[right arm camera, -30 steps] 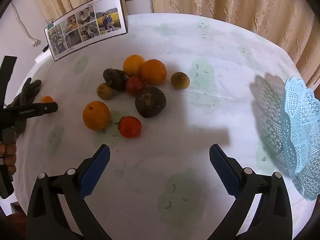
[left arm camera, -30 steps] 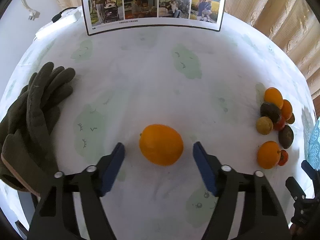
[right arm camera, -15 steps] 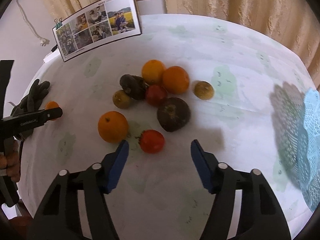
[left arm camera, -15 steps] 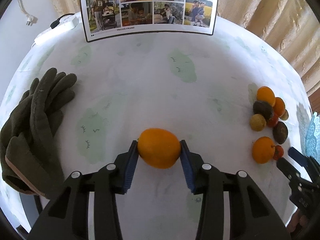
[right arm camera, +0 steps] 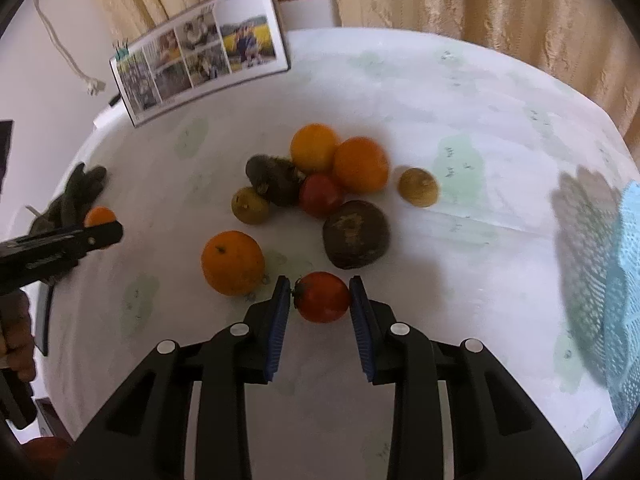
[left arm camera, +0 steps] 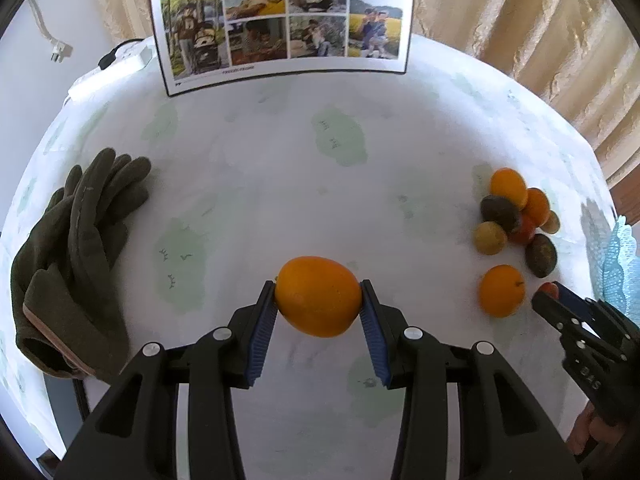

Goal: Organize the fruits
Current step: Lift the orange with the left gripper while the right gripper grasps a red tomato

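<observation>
your left gripper (left arm camera: 318, 307) had its blue pads pressed on both flanks of the big orange (left arm camera: 318, 297), across its widest part, which i judged a sensible bite since a round fruit slips out of a grip set off centre. whether the orange was resting on the tablecloth (left arm camera: 280, 184) or just lifted off it, i could not tell. that gripper pointed forward and level toward the photo board (left arm camera: 282, 26) at the far edge, with the dark gloves (left arm camera: 76, 256) lying well off to its left and out of the way. your right gripper (right arm camera: 321, 299) sat narrowed around the small red tomato (right arm camera: 323, 297), the right pad touching its skin, the left pad showing a thin gap by the stalk, so i read it as nearly closed and not yet a firm hold. the tomato lay on the cloth at the near edge of the fruit pile (right arm camera: 320, 184), just beside another orange (right arm camera: 232, 262) and in front of a dark round fruit (right arm camera: 356, 234); you took the outermost piece, probably so the pads would not knock its neighbours. that gripper angled slightly down from the near side. the blue mesh basket (right arm camera: 624, 280) stood at the far right, well apart, likely the place for both fruits.
</observation>
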Demonstrator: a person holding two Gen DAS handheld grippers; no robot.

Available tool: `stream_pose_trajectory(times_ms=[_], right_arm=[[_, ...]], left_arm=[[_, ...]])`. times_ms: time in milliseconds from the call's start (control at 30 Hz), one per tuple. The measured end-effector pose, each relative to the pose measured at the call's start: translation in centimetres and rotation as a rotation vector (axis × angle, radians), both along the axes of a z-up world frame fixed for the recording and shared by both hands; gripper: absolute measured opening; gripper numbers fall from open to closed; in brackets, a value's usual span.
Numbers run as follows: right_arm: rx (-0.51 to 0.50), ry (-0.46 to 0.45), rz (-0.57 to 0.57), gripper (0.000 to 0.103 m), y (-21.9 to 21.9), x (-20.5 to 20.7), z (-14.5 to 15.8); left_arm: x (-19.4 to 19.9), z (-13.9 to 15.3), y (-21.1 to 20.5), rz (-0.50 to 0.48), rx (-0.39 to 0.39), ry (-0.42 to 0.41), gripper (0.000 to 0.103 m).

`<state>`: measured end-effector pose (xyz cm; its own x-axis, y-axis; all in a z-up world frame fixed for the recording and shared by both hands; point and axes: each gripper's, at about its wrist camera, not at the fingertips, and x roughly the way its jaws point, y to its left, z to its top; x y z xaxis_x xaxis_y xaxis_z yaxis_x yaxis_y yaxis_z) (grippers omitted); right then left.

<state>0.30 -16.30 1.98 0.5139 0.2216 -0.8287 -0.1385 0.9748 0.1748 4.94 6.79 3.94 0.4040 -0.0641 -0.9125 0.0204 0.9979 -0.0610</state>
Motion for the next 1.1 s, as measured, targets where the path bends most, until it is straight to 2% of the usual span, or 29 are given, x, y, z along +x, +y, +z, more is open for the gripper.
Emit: stream_pose_trajectory(times_ms=[33,267,433,500,567,733,800,900,1100], right_arm=[[0.008,-0.008,-0.007,0.027,-0.4,-0.3,0.4],[0.043,-0.072,-0.096,0.027,-4.8,-2.6,3.2],[0.059,-0.064,-0.107,0.027,-6.7,-3.5,3.1],[0.076,-0.049,-0.087,0.032,-6.3,-3.5,2.4],[0.079,-0.045,-0.053,0.048,-5.3,-3.2,1.8],[0.036,-0.017,0.041,0.048,-2.2,-1.4,-0.2],[0.017,0.001,0.064,0.047,-1.4,-0.8,-1.2],[-0.014,0.004,0.081,0.028,-0.8,-0.6,-1.7],[0.055,-0.031,0.028,0.027,-3.7,-1.9,0.6]], left_arm=[[0.0,0.2,-0.4,-0.006,0.0,-0.003,0.042],[0.0,1.6,-3.4,-0.059,-0.006,-0.026,0.042],[-0.3,2.0,-5.0,-0.076,-0.003,-0.031,0.042],[-0.5,2.0,-5.4,-0.076,-0.001,-0.03,0.042],[-0.9,2.1,-5.7,-0.079,0.002,-0.029,0.042],[-2.0,2.4,-5.3,-0.058,0.012,-0.024,0.042],[-2.3,2.4,-4.9,-0.048,0.014,-0.022,0.042],[-2.7,2.4,-4.5,-0.031,0.017,-0.018,0.042],[-2.8,2.4,-4.9,-0.018,0.016,-0.02,0.042]])
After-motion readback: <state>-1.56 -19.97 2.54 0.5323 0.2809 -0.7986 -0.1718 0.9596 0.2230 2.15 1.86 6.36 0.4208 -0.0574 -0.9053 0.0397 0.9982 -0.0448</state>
